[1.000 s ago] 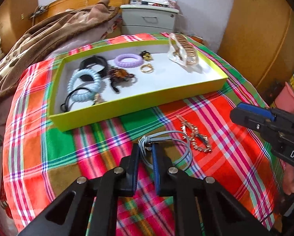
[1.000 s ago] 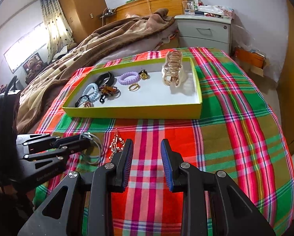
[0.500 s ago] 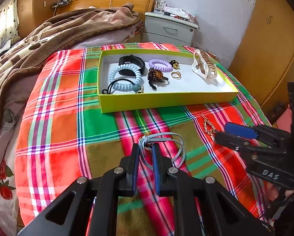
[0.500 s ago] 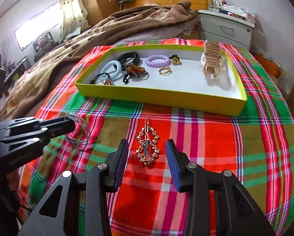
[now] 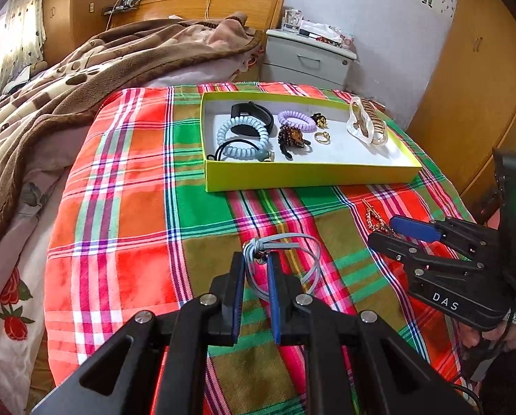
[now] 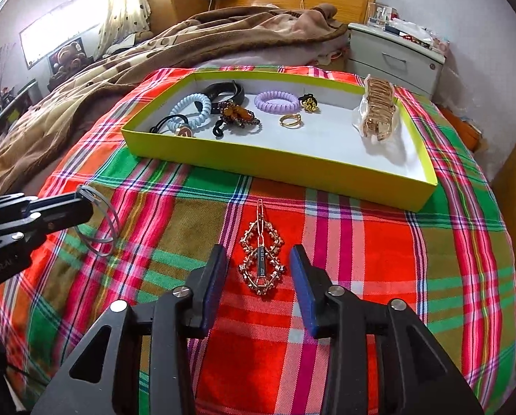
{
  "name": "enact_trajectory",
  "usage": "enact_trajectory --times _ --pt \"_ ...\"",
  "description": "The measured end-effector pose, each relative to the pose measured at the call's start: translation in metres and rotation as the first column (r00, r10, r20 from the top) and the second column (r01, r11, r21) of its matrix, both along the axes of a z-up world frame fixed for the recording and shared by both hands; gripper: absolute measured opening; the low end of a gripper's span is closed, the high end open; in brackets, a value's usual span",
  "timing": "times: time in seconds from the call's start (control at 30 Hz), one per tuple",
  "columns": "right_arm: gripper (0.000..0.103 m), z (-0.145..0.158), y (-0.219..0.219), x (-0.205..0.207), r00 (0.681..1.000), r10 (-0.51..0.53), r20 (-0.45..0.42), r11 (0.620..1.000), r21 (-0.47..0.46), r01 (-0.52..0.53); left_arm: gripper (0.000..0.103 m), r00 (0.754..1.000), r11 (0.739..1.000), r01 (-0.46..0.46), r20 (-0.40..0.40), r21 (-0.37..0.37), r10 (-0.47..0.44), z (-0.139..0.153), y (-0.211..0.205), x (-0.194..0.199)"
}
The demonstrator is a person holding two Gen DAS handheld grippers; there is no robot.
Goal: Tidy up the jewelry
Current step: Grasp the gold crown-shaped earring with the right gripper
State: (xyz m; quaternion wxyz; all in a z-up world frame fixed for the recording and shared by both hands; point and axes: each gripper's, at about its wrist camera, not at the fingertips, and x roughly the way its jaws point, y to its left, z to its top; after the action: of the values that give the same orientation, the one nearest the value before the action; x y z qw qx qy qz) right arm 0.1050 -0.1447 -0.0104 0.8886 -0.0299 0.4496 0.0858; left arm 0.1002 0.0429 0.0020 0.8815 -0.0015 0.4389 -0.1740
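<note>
Both grippers now farther back from yellow tray [image 5: 306, 174], upper centre. Left gripper [image 5: 256, 266] clamped on grey cord loop [image 5: 285, 259], lifted. Right gripper [image 6: 258, 269] spread open, straddling gold hair clip [image 6: 260, 263] on plaid cloth [image 6: 396, 259], lower centre. Clip pickup likely next.

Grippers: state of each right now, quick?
Left gripper: shut on the grey cord loop.
Right gripper: open, empty, fingers either side of the gold hair clip on the cloth.
</note>
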Motion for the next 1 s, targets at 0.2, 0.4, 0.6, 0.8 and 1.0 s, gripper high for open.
enact_trajectory --times 0.2,0.4,0.6,0.8,1.0 --pt "0.029 0.001 -0.004 -0.001 1.0 -0.008 0.0 1.0 0.022 0.008 0.014 1.0 1.0 -0.003 0.008 0.001 0.003 0.003 0.001 -0.002" --pt "0.029 0.005 -0.007 -0.005 1.0 -0.014 0.01 0.999 0.041 0.014 0.014 1.0 1.0 -0.003 0.014 0.004 0.003 0.006 -0.002 -0.004" --pt "0.029 0.009 -0.008 -0.008 1.0 -0.014 0.021 0.998 0.054 0.013 0.014 1.0 1.0 -0.001 0.021 0.003 0.001 0.009 -0.002 -0.006" --pt "0.029 0.014 -0.01 -0.011 0.999 -0.018 0.034 0.997 0.071 0.016 0.014 1.0 1.0 -0.001 0.029 0.005 0.001 0.012 -0.002 -0.007" --pt "0.029 0.022 -0.014 -0.016 0.998 -0.024 0.056 0.996 0.093 0.018 0.014 0.999 1.0 -0.003 0.044 0.001 0.003 0.018 -0.001 -0.008"
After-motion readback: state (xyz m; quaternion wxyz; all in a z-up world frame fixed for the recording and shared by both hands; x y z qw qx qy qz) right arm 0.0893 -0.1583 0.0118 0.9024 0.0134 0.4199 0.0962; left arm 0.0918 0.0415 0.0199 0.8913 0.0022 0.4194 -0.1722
